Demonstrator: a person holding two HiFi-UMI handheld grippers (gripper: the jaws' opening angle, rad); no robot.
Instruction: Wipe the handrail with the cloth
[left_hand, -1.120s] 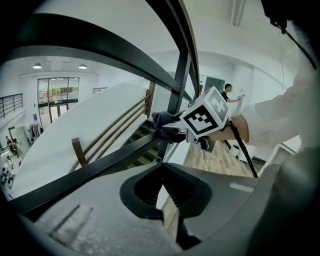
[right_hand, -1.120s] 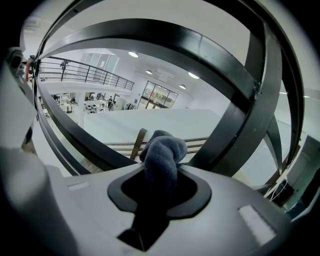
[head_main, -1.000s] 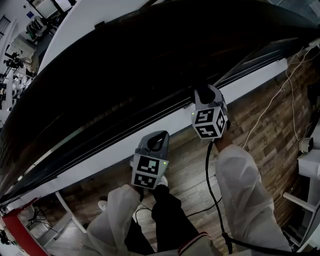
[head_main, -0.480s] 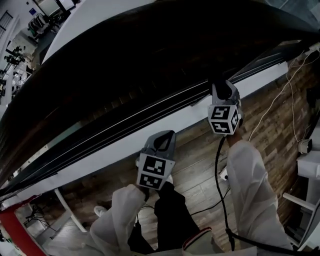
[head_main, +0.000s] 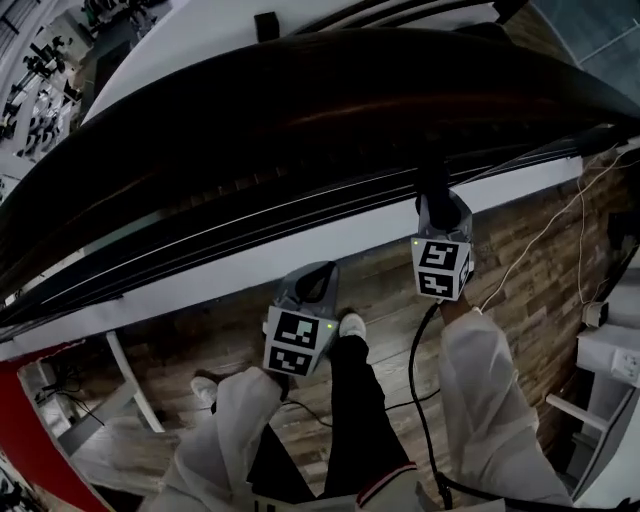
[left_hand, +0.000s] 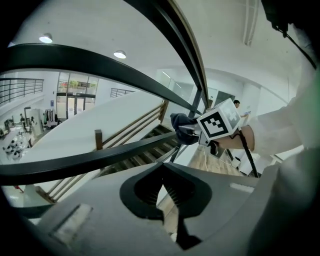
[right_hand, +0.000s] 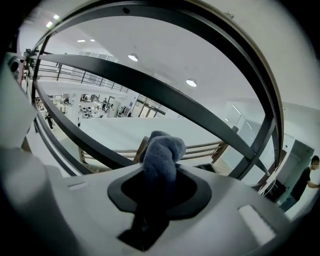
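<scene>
right gripper (right_hand: 159, 192) clenches the grey cloth (right_hand: 161, 150), left gripper (left_hand: 165, 200) is closed on nothing; rubbing hard on the handrail (head_main: 300, 120) could drag the bunched cloth out.

In the head view the dark handrail (head_main: 300, 120) runs off both side edges and its shadow swallows the tip of the right gripper (head_main: 436, 200), hiding the cloth (right_hand: 161, 152), whose lower end, in the right gripper view, vanishes into the dark slot between the jaws.
</scene>
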